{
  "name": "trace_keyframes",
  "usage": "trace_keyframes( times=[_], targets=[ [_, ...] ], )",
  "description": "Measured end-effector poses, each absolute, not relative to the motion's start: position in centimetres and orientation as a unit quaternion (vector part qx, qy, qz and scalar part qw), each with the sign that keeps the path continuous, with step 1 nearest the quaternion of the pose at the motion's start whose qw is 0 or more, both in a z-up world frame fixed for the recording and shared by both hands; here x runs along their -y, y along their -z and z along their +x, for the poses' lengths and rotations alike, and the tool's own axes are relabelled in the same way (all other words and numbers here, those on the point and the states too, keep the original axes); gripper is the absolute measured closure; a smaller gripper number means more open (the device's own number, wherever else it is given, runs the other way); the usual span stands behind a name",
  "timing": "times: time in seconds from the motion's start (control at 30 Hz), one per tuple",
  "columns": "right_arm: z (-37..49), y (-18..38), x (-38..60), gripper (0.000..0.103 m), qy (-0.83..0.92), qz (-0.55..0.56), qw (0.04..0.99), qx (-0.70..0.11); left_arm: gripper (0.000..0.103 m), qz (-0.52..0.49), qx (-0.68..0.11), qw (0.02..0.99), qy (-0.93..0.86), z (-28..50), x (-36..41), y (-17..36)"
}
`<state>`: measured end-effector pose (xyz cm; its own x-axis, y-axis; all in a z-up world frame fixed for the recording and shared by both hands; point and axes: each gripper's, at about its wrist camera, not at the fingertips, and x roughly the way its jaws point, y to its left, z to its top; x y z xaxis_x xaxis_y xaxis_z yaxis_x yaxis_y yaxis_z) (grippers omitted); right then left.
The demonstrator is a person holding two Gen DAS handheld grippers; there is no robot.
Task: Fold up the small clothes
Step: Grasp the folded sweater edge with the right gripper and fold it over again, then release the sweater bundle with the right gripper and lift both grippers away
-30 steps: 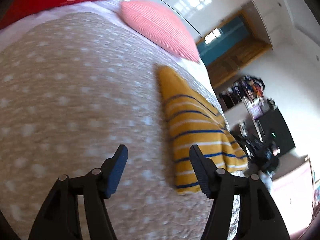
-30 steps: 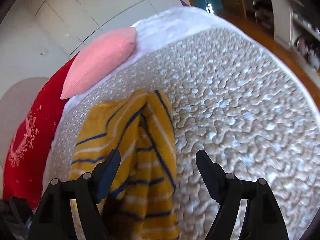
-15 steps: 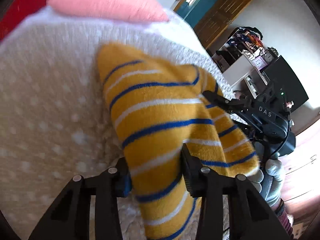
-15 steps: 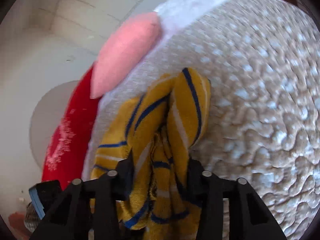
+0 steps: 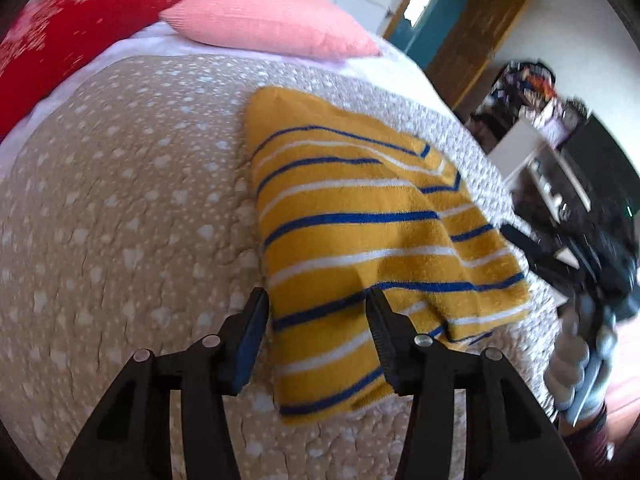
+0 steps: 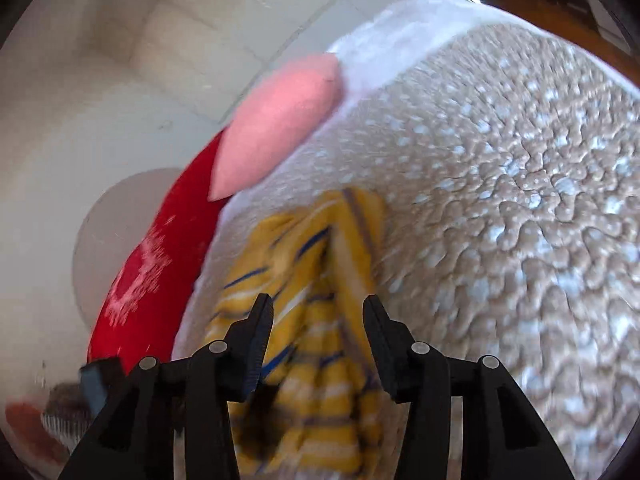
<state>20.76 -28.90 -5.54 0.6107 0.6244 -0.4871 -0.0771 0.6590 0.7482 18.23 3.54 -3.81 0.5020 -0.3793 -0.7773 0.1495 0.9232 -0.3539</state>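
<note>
A small yellow garment with blue and white stripes (image 5: 360, 232) lies folded on the beige dotted bedspread (image 5: 120, 220). My left gripper (image 5: 318, 312) is open just above the garment's near edge, its fingers either side of the cloth without pinching it. In the right wrist view the same garment (image 6: 320, 320) lies blurred on the bedspread (image 6: 520, 220). My right gripper (image 6: 318, 320) is open above it, holding nothing.
A pink pillow (image 5: 272, 20) and a red pillow (image 5: 60, 32) lie at the head of the bed; both also show in the right wrist view, pink (image 6: 276, 116) and red (image 6: 160, 248). The bed's right edge drops to a cluttered room with shelves (image 5: 560, 140).
Half a second ago both grippers were shut on the garment and held it up. Now both have opened and the garment lies flat on the bed, folded.
</note>
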Motion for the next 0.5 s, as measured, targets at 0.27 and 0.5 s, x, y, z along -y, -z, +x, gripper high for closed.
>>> trace_keyframes(
  times=[0.27,0.5],
  targets=[
    [17.0,4.7,23.4,0.053,-0.253,0.280,0.831,-0.409,0.052,-0.161,-0.450,0.862,0.172,17.8,-4.6,5.5],
    [17.7,6.7,23.0,0.098,-0.165,0.221,0.842,-0.463,0.046,-0.128,-0.416,0.886,0.161,16.5,-5.7,4.1]
  ],
)
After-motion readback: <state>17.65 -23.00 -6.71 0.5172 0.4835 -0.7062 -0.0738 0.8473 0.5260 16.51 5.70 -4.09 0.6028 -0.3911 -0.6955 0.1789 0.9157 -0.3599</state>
